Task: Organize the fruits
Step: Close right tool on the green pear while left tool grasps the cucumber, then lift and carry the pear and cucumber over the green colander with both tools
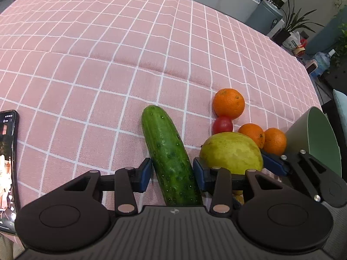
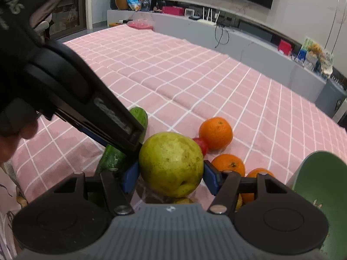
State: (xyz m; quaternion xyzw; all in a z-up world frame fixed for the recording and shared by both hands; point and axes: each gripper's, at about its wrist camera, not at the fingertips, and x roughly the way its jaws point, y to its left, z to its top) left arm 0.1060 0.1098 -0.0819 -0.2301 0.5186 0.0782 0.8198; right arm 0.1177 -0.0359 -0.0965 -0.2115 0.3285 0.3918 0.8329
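My left gripper (image 1: 172, 173) has its blue pads on both sides of a green cucumber (image 1: 169, 156) that lies on the pink checked cloth (image 1: 108, 65); the pads touch its flanks. My right gripper (image 2: 171, 176) is shut on a yellow-green pear-like fruit (image 2: 171, 162), which also shows in the left wrist view (image 1: 231, 151). Three oranges (image 1: 228, 103) (image 1: 252, 133) (image 1: 275, 140) and a small red fruit (image 1: 222, 124) lie just beyond. The cucumber (image 2: 138, 117) is partly hidden behind the left gripper in the right wrist view.
A green bowl (image 1: 321, 143) stands tilted at the right, also in the right wrist view (image 2: 321, 179). A phone (image 1: 7, 162) lies at the cloth's left edge. Small yellow things show under the pear (image 2: 184, 200). Shelves with clutter lie beyond the table.
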